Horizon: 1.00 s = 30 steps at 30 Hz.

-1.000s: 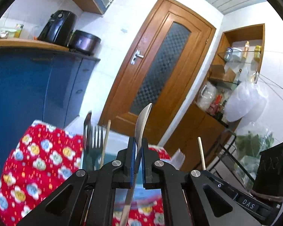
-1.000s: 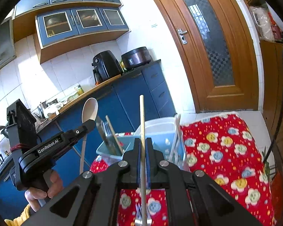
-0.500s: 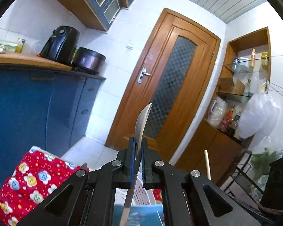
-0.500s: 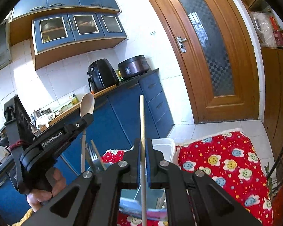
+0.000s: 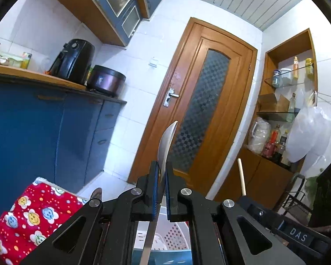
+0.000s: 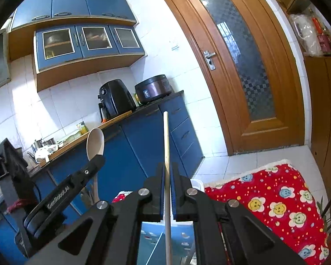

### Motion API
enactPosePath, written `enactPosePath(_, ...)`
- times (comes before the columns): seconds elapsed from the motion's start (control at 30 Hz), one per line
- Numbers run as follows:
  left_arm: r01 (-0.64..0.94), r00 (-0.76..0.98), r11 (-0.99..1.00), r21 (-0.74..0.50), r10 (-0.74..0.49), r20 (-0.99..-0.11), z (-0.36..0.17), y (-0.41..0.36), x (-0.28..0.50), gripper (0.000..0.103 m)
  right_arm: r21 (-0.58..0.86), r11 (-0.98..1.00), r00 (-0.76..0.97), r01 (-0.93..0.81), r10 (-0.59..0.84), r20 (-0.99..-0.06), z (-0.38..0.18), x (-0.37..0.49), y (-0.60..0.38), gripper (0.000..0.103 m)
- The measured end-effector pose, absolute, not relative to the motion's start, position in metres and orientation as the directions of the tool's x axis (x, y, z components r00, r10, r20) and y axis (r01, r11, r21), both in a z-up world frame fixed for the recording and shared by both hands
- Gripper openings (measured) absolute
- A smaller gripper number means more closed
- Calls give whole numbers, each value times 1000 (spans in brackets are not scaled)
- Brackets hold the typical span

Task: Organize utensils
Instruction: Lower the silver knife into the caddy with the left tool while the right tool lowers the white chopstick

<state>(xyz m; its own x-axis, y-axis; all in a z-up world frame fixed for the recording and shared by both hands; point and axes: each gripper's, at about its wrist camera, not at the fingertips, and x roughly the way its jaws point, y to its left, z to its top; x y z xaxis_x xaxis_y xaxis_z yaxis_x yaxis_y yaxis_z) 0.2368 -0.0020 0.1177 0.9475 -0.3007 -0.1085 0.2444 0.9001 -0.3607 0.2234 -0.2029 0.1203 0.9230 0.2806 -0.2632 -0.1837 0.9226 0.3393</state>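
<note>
The left hand-held gripper (image 5: pixel 162 187) points nearly level toward the wooden door (image 5: pixel 200 110), its jaws clamped on the handle of 1 wooden spoon (image 5: pixel 166 145). The spoon stands almost upright, bowl topmost and edge-on in the left wrist view, handle running down between the blue pads (image 5: pixel 155 190). From the right wrist view the same gripper juts in from the left edge, with part of the person's hand (image 6: pixel 61 223) dimly seen under its grip.

The right hand-held gripper (image 6: pixel 167 190) tilts slightly downward and is closed on 1 thin wooden stick (image 6: pixel 166 154), held upright with its blunt end above the jaws and its lower part dropping past them. I cannot tell whether it is a chopstick or another tool's handle.

Both utensils hang above the red flowered cloth (image 6: pixel 275 203) covering the tabletop. Near the cloth's far edge sits 1 white perforated basket (image 5: pixel 165 238), with a blue container (image 6: pixel 152 240) beneath the grippers. At least 1 more utensil tip (image 5: pixel 96 195) pokes up behind the left gripper; the rest are hidden.

On the kitchen counter stand 1 black air fryer (image 5: pixel 74 61) and 1 dark cooker (image 5: pixel 106 82).
</note>
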Motion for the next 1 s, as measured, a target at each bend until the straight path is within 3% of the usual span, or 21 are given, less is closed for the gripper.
enactPosePath(0.67,210,975,942,-263,-223,-20,100,-11,215,5,175,975,967,-134,168,-193,106,221,-186,7)
enactPosePath(0.87,200,976,942,-270,-216,-32,98,-11,214,5,198,968,958,-155,196,-210,109,217,-188,7)
enactPosePath(0.93,203,974,937,-285,-224,-42,98,-8,215,5,201,966,955,-160,203,-216,110,214,-189,9)
enactPosePath(1.0,202,973,934,-296,-226,-48,98,-6,214,5,206,963,951,-172,217,-219,112,211,-189,19)
